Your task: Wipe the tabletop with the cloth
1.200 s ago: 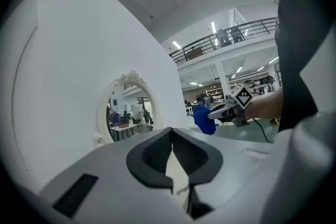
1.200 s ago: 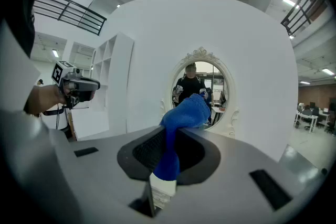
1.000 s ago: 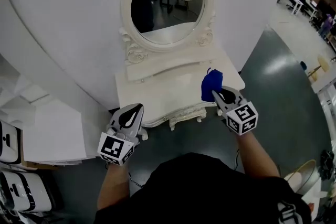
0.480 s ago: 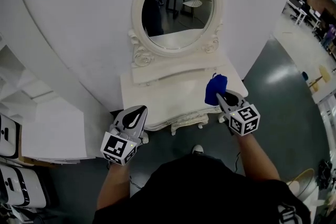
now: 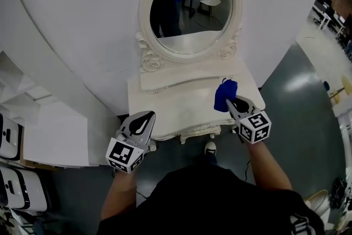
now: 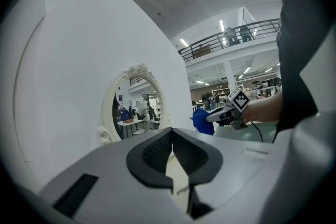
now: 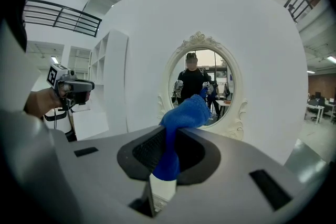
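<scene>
We're looking down on a white dressing table (image 5: pixel 165 119) in the middle of the head view, with its oval mirror (image 5: pixel 191 8) at the top of the frame. Our right gripper (image 5: pixel 230 102) sits right of centre, over the right front part of the tabletop (image 5: pixel 176 99), and its jaws are clamped on the blue cloth (image 5: pixel 225 93).

In the right gripper view the cloth is pinched between the two dark pads (image 7: pixel 149 150). A strip hangs down through them and a bunched lump stands above the tips. From above, that lump bulges up over the white surface. We can't tell whether it touches.

Our left gripper (image 5: pixel 144 116) is at lower left, by the table's front left corner and well apart from the cloth. Its jaws are pressed together with nothing between them.

A shoe (image 5: pixel 209 148) shows on the dark floor (image 5: pixel 291 80) just below the table's front edge.
</scene>
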Motion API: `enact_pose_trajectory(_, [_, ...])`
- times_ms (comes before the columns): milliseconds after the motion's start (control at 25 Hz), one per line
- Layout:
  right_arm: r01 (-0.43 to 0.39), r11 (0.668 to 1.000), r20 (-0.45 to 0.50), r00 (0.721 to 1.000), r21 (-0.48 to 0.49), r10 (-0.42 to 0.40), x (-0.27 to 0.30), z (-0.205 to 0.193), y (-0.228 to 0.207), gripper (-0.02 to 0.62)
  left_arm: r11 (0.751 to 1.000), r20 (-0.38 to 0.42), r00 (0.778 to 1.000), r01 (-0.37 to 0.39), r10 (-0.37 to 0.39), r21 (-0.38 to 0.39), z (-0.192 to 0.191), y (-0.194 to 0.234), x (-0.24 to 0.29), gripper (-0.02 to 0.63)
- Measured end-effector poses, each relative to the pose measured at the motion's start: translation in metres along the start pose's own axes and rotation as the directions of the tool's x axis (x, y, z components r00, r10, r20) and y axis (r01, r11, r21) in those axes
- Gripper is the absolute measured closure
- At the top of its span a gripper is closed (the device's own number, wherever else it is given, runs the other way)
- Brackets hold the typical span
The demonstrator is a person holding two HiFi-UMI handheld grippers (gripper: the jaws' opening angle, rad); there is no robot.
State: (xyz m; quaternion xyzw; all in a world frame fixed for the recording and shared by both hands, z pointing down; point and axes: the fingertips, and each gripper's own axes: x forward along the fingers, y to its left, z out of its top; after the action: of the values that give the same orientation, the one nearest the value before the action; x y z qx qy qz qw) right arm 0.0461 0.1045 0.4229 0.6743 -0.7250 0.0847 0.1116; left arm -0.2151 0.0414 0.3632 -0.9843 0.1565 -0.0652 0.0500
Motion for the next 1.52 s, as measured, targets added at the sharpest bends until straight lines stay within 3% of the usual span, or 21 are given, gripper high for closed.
enact_pose_trajectory(720, [-0.167,0.986,-0.026,0.986,0.011,0.167,0.125,0.015,-0.164,0.555,0.993,-0.1,0.989,-0.114,0.11,-0.038,0.001,0.038,0.184,0.594])
enact_pose_trajectory(1200, [-0.265,0.964,-0.032,0.964,0.016,0.265,0.177,0.01,-0.231,0.555,0.981,-0.151,0.972,-0.19,0.181,-0.045,-0.003,0.048,0.263,0.594])
enact_pose_trajectory(1520, [-0.331,0.943,-0.043,0.942,0.025,0.332,0.203,0.004,-0.238,0.555,0.967,-0.176,0.955,-0.25,0.237,-0.055,-0.006,0.053,0.273,0.594])
